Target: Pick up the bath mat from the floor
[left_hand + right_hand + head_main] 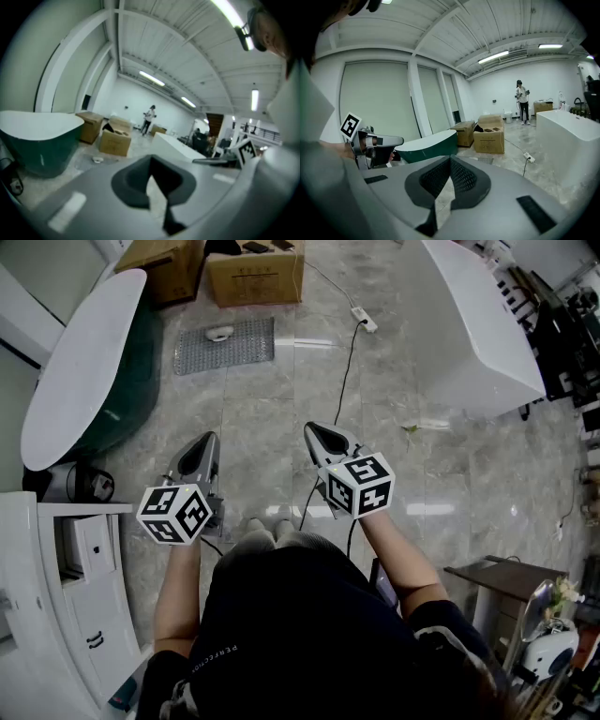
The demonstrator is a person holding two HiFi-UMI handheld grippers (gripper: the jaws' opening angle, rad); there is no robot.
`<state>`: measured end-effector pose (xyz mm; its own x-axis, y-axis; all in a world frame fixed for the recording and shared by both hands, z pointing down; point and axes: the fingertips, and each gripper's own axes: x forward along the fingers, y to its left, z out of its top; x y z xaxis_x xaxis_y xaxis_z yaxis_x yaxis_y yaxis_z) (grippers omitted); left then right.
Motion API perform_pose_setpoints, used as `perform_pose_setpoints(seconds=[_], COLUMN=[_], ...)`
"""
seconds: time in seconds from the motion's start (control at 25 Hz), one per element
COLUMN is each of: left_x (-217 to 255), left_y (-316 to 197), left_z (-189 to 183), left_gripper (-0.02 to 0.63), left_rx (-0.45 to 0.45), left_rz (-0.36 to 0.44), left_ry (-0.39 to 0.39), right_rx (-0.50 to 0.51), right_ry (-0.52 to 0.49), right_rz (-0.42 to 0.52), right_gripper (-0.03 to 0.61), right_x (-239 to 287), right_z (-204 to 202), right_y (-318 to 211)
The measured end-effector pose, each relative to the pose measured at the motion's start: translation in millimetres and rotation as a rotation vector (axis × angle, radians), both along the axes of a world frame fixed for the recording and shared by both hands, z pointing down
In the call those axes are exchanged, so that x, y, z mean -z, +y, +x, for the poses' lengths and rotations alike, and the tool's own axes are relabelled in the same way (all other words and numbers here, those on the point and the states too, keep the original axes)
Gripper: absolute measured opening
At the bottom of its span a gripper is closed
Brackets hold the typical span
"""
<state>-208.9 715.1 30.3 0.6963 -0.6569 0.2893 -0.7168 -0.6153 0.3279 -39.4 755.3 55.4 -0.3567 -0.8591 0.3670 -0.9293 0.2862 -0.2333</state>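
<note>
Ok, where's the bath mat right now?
Head view, upper left: the bath mat lies flat on the floor, just in front of the cardboard boxes and right of the green bathtub.

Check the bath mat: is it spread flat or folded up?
Spread flat: the bath mat lies as a full rectangle on the floor by the cardboard box, a small white object on it.
</note>
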Motion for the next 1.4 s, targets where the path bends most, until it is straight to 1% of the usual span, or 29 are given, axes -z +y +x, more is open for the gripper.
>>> perform_pose_setpoints(seconds=[0.36,0.52,0.72,0.92,1.24,1.32,1.4], left_x=[-12,-12,-17,-25,-35,-34,-32], left_y=[3,-1,-21,-52,-115,-134,-152], left_z=[7,0,-9,-12,-21,-23,-25], left_gripper=[0.005,0.005,0.005,0.005,0.005,0.005,0.005], left_rx=[-0.004,0.009,0.009,0.006,0.019,0.019,0.015], left_rz=[0.022,0.047,0.061,0.057,0.034,0.035,0.027], left_ry=[-0.090,-0.102,-0.123,-0.124,-0.131,-0.112,-0.064], right_rx=[-0.008,-0.002,0.009,0.021,0.040,0.043,0.043], right_ry=[0.010,-0.016,-0.029,-0.029,-0.021,-0.020,-0.014], right_rz=[-0.026,-0.041,-0.057,-0.071,-0.098,-0.106,-0.113], right_gripper=[-0.002,-0.002,-0.002,-0.002,-0.002,-0.002,-0.002], right_x=[-9,-15,-20,-25,-28,-29,-30], right_z=[12,6,-3,-9,-21,-25,-28], right_y=[3,0,-18,-47,-116,-133,-150])
